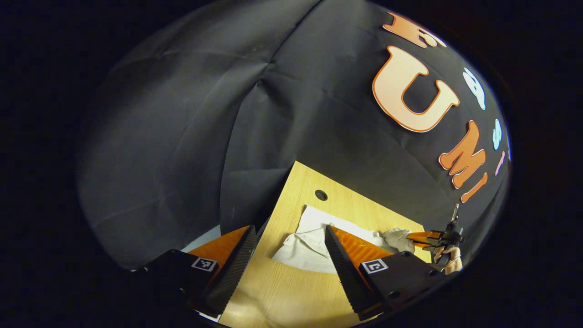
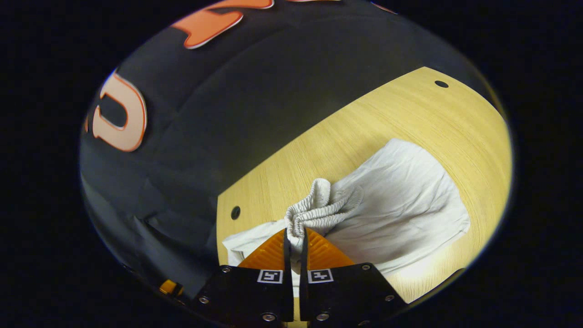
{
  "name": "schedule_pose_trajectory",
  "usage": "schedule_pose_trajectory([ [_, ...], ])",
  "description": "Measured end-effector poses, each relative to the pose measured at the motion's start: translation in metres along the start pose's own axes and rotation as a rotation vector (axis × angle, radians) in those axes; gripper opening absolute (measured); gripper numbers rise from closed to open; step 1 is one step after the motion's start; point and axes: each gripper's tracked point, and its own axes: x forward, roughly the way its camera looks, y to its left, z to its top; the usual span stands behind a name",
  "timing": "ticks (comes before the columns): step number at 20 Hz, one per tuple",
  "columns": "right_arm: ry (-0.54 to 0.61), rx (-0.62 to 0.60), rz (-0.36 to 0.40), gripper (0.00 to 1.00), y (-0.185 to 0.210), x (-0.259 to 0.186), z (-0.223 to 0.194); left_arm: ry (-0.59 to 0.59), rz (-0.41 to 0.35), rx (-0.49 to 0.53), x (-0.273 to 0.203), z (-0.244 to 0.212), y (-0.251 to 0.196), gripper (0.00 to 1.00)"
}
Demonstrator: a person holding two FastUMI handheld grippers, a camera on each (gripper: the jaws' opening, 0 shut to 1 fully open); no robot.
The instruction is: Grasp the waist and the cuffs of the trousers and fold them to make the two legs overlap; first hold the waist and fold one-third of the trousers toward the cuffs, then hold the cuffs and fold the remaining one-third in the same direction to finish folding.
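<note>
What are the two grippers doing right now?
Left gripper: open, holding nothing, above the table.
Right gripper: shut on the trousers at the gathered waist.

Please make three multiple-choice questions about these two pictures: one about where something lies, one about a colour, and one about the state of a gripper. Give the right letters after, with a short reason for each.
1. Where do the pale cloth trousers lie?
A. on the light wooden table
B. on a grey carpet
C. inside a plastic basket

2. What colour are the trousers?
A. dark blue
B. off-white
C. red

3. What state is the right gripper in?
A. wide open above bare wood
B. shut on the gathered elastic waistband
C. shut on a metal spoon

Answers:
1 A, the cloth is spread on the wood grain in both views.
2 B, the fabric is pale throughout.
3 B, in the right gripper view both fingers press on the bunched waistband, while the left gripper stands open.
</note>
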Motion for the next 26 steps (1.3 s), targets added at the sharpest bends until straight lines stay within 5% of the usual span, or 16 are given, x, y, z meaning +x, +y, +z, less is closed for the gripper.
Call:
schedule_pose_trajectory([
  [4,0.019,-0.142,-0.03,0.09,0.009,0.001,0.002,0.014,0.003,-0.009,0.003,-0.006,0.003,0.95],
  [8,0.079,-0.199,-0.027,0.24,0.012,0.014,-0.006,0.026,0.0,-0.01,0.008,-0.014,-0.001,0.99],
  [13,0.089,-0.223,-0.008,0.83,0.017,0.013,-0.018,0.05,-0.004,-0.025,0.012,-0.029,-0.009,0.99],
  [15,0.069,-0.245,-0.023,0.98,0.011,0.008,-0.013,0.074,-0.001,-0.064,0.014,-0.039,-0.012,0.99],
  [26,-0.043,-0.077,0.038,0.99,-0.009,-0.051,0.035,0.193,-0.03,-0.45,0.035,-0.1,-0.042,1.0],
])
